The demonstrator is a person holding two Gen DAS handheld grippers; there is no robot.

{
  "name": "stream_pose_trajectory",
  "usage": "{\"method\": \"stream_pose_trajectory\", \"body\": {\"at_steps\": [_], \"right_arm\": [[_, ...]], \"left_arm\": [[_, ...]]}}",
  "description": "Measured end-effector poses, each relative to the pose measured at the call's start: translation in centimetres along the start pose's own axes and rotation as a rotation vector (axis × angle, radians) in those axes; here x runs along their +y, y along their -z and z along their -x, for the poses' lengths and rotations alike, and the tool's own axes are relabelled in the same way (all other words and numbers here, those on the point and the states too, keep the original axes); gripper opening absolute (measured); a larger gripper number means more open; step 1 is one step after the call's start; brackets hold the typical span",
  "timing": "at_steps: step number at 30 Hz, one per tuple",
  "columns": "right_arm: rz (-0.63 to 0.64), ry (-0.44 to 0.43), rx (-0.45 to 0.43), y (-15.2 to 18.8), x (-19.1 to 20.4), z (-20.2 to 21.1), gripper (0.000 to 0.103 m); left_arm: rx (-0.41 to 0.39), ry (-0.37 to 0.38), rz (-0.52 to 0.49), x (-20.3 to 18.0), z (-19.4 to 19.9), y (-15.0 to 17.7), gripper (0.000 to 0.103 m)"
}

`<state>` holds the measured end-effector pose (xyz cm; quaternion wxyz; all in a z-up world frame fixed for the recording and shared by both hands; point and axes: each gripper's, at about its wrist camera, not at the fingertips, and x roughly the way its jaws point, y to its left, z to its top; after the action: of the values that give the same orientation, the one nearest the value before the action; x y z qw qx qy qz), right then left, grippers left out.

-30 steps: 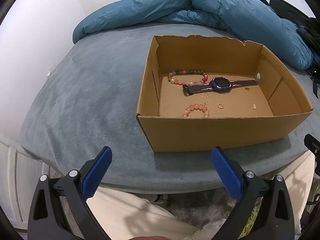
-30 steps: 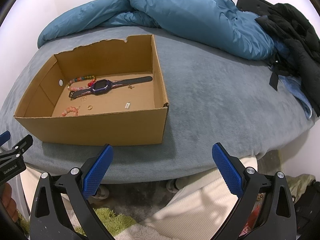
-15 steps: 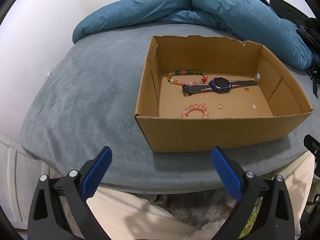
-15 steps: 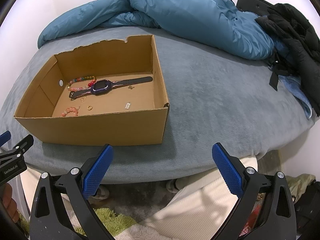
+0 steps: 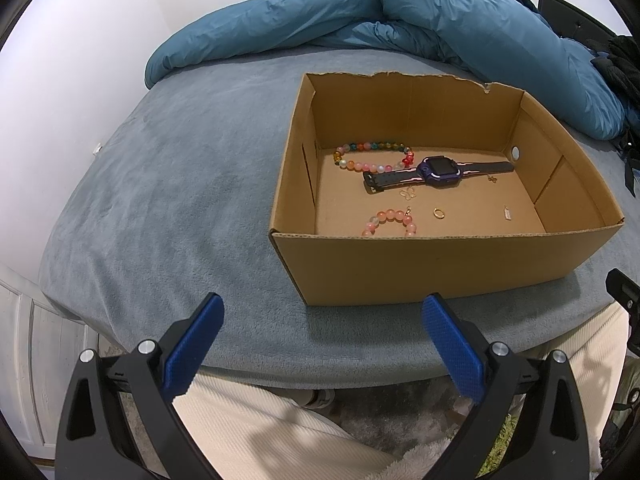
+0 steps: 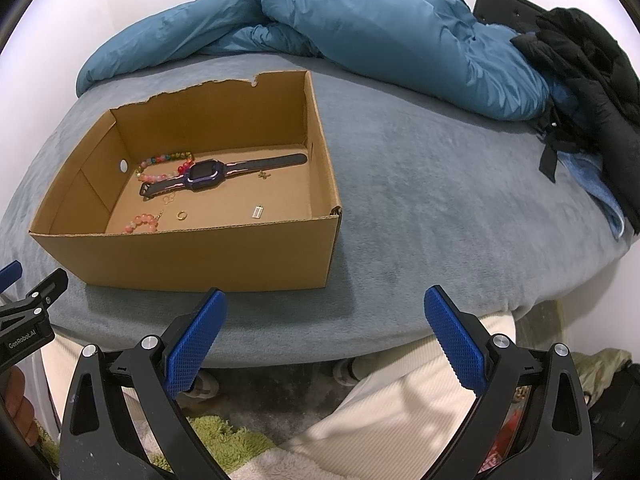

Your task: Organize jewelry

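A cardboard box is seen on a grey-blue bed cover, and everything else is placed by it. Inside, toward the far wall, a purple watch is laid flat, with a string of mixed coloured beads touching its strap end. Nearer the front wall a pink bead bracelet is partly hidden by the rim (a small gold ring lies just beside it). Behind the box a blue duvet is heaped. Short of the box's front wall, the left gripper and the right gripper are held spread wide, with nothing between the blue pads.
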<state>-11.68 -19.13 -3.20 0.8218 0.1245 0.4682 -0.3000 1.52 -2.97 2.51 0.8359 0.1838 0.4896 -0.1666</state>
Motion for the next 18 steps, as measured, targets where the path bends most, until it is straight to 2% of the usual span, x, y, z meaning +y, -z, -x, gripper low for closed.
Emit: {"method": "stream_pose_trajectory", "body": {"at_steps": [18], "right_arm": [[0.002, 0.000, -0.003, 0.02, -0.04, -0.03, 0.095]], "left_arm": [[-0.001, -0.001, 0.000, -0.22, 0.09, -0.05, 0.097]]}}
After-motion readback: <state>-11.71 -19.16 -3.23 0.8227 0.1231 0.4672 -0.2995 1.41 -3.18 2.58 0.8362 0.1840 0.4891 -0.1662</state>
